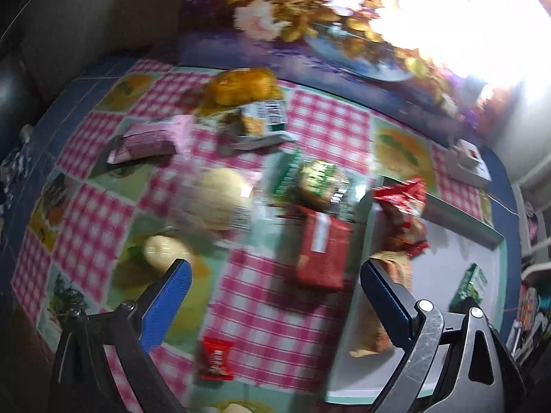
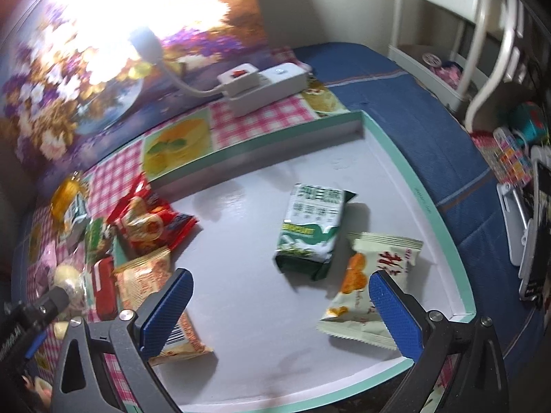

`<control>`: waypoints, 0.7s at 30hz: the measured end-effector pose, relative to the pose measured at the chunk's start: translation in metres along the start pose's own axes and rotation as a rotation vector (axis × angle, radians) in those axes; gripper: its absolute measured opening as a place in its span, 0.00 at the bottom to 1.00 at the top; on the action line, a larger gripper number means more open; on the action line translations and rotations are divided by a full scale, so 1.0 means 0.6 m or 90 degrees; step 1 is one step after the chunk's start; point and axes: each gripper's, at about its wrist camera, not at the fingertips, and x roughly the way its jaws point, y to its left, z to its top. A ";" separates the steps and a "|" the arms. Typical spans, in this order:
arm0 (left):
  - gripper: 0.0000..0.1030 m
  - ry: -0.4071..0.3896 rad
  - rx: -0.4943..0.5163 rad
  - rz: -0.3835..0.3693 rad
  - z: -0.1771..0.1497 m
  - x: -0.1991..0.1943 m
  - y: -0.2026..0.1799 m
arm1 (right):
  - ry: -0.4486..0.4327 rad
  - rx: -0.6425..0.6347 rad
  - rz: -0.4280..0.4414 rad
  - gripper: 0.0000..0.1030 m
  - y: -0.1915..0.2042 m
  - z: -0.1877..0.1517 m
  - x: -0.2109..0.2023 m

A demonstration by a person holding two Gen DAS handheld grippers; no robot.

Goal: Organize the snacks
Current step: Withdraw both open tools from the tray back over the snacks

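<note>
While most snacks wait on the pink checked bench cloth (image 1: 268, 309), sorting is partway done, I think. Both tongs are wide open and empty. The left tongs (image 1: 275, 296) hang over a red ribbed packet (image 1: 322, 251); next they should drop and pinch it. The right tongs (image 2: 280, 304) hang over the shallow white tray with a green rim (image 2: 444, 220), beside a green-and-white packet (image 2: 311, 230). A flower picture (image 2: 69, 110) stands behind.

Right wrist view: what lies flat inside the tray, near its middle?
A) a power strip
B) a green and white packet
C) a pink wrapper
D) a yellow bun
B: the green and white packet lies on the tray floor, near its middle.
</note>
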 end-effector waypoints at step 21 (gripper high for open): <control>0.96 -0.024 -0.031 0.071 0.013 -0.030 0.138 | 0.020 -0.132 0.091 1.00 0.154 -0.063 -0.013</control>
